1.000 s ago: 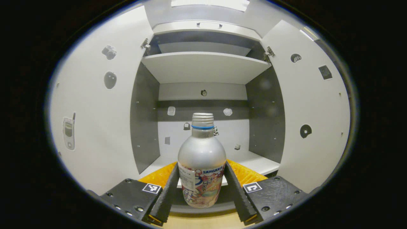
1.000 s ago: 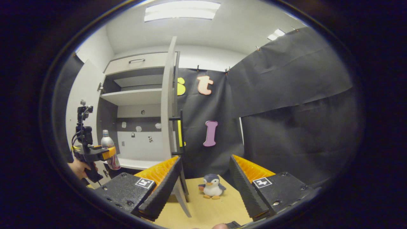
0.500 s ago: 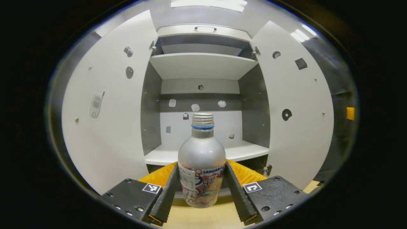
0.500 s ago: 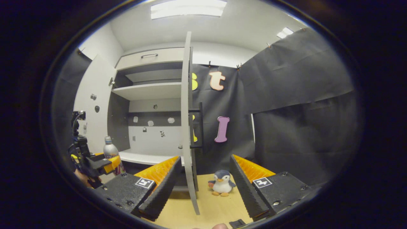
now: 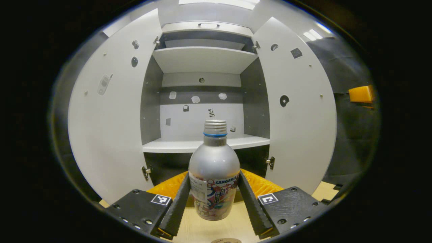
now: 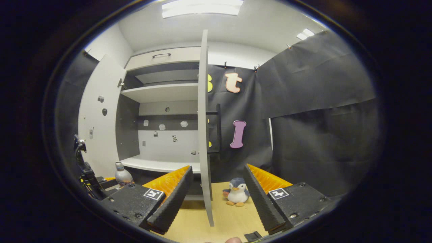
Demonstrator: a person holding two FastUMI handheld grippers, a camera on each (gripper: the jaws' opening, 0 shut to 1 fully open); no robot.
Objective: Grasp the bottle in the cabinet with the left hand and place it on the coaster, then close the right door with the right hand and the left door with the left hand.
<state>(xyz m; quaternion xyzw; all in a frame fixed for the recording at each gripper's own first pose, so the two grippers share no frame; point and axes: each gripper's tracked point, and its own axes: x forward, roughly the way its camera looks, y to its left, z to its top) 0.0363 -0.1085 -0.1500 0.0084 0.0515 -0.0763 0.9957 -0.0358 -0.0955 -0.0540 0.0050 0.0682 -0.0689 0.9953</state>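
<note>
A silver bottle (image 5: pixel 214 165) with a colourful label stands upright between the fingers of my left gripper (image 5: pixel 214 177), which is shut on its lower body. It hangs over the wooden tabletop (image 5: pixel 199 229), in front of the open white cabinet (image 5: pixel 202 143). The rim of a round brown coaster (image 5: pixel 221 240) peeks in just below the bottle. In the right gripper view, the bottle (image 6: pixel 122 174) and left gripper (image 6: pixel 92 179) sit low at the left. My right gripper (image 6: pixel 217 168) is open and holds nothing, facing the right door's (image 6: pixel 203 135) front edge.
The left door (image 5: pixel 108 128) and right door (image 5: pixel 298 121) both stand wide open. The right door carries a black handle (image 6: pixel 218 128). A penguin plush (image 6: pixel 237 192) sits on the table beyond the right gripper. Small stickers dot the cabinet's back wall.
The left gripper has drawn the bottle back out of the cabinet and down toward the table; the shelf now lies farther off. The right gripper's view has swung slightly, centring the right door's edge.
</note>
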